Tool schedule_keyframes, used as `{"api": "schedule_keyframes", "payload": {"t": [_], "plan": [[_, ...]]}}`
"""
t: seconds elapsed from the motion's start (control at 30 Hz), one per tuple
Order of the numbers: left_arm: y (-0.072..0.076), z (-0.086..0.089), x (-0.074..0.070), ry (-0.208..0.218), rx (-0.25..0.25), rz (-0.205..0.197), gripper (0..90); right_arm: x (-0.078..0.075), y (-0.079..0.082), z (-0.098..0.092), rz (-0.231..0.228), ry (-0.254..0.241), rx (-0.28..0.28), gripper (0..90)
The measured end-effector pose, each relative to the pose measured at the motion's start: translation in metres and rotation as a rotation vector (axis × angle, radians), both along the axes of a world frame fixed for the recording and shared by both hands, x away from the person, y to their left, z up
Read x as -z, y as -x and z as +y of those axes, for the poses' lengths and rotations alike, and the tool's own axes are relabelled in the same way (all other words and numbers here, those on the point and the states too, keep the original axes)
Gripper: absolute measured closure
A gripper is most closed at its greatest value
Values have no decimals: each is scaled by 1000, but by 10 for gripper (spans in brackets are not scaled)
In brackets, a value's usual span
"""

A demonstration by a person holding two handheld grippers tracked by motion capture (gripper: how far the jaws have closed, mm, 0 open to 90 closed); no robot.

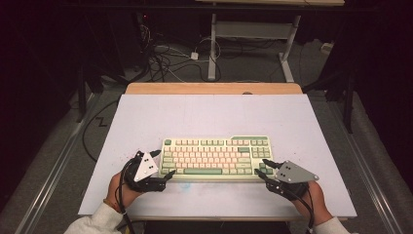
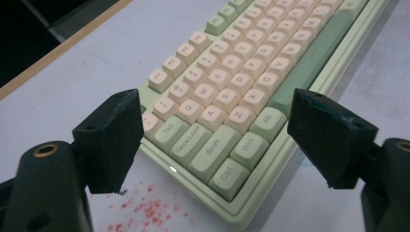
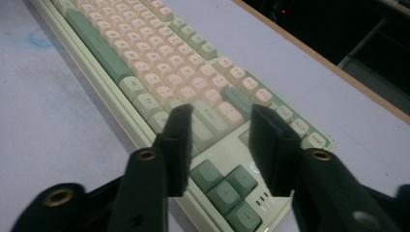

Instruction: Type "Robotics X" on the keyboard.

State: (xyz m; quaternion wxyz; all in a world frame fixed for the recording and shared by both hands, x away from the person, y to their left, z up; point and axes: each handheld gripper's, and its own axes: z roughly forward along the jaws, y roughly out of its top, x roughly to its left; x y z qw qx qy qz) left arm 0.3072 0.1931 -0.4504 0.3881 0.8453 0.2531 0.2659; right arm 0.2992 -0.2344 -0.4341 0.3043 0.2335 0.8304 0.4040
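Observation:
A pale green keyboard [image 1: 214,156] with cream and green keys lies on the white table, near its front edge. My left gripper [image 1: 164,163] is at the keyboard's left end, its jaws spread wide. In the left gripper view the jaws of my left gripper [image 2: 217,140] frame the corner of the keyboard [image 2: 241,72] that holds the Ctrl and Shift keys, and they pinch nothing. My right gripper [image 1: 260,166] is at the keyboard's right end. Seen in the right gripper view, my right gripper [image 3: 220,113] has its jaws a narrow gap apart over the arrow-key end of the keyboard [image 3: 145,63]. Keys show through that gap.
The white tabletop [image 1: 209,112] has a wooden strip [image 1: 214,88] along its far edge. Red specks [image 2: 145,208] mark the surface beside the keyboard's left corner. Beyond the table, desk legs [image 1: 212,48] and tangled cables [image 1: 165,58] are on the floor.

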Motion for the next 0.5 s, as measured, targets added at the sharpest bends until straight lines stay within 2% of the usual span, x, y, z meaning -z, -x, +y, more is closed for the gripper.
{"api": "schedule_keyframes", "payload": {"t": [0.23,0.33,0.5], "plan": [[7,7,6,-12,-2,19,196,-5,-15,6,56,1,4,849],[8,10,8,-15,-8,27,196,-7,-23,9,90,-2,5,894],[11,13,10,-11,-15,42,196,-6,-34,19,143,17,-1,900]]}}
